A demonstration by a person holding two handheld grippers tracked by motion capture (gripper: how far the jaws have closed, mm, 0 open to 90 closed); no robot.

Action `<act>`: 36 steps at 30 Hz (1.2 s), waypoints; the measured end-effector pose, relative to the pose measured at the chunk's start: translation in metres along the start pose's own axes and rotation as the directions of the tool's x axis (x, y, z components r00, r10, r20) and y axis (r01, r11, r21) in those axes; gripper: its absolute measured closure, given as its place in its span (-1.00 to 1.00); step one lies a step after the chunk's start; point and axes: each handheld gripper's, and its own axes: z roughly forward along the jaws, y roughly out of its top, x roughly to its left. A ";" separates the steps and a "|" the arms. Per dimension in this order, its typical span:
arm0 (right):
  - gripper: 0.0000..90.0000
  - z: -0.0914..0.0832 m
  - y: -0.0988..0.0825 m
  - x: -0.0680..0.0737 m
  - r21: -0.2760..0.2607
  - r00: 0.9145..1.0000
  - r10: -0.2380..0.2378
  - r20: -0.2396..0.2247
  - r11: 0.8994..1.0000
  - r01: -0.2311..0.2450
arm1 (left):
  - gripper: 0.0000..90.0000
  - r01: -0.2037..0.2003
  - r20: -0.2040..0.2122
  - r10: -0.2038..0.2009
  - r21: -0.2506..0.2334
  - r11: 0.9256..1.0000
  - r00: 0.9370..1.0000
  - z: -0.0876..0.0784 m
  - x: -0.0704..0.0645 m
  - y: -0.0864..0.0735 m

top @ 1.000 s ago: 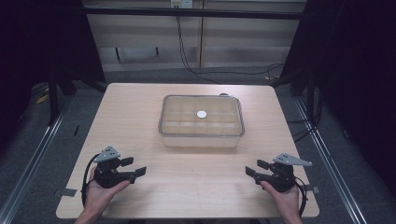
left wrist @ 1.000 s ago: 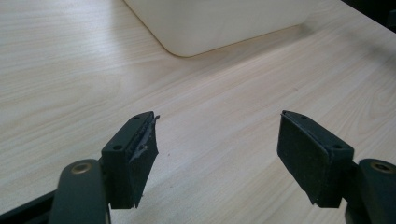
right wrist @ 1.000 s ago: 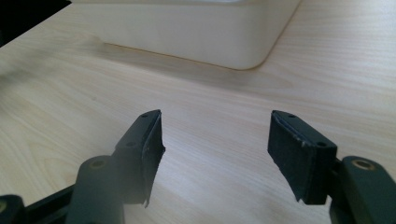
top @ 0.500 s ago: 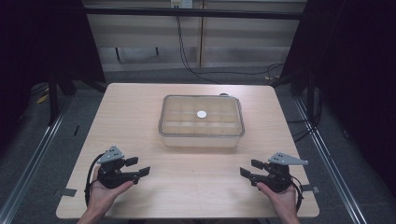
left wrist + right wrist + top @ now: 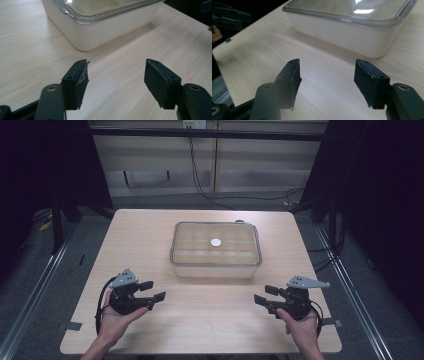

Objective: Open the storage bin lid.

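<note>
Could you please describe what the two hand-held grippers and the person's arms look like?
Each hand-held gripper, left and right, is black with two flat jaws faced with dark pads, worn at the edges. A grey three-cornered plate sits on top of each, and a black cable loops from it. The forearms are bare, without sleeves.

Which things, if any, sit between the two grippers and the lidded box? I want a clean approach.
Nothing visible: only bare table lies between the left gripper, the right gripper and the lidded box.
</note>
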 end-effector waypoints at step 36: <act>-0.36 0.026 0.060 -0.027 0.003 0.998 -0.041 0.045 0.999 0.041 | -0.19 -0.031 0.017 0.032 -0.041 0.999 0.999 0.018 0.006 0.057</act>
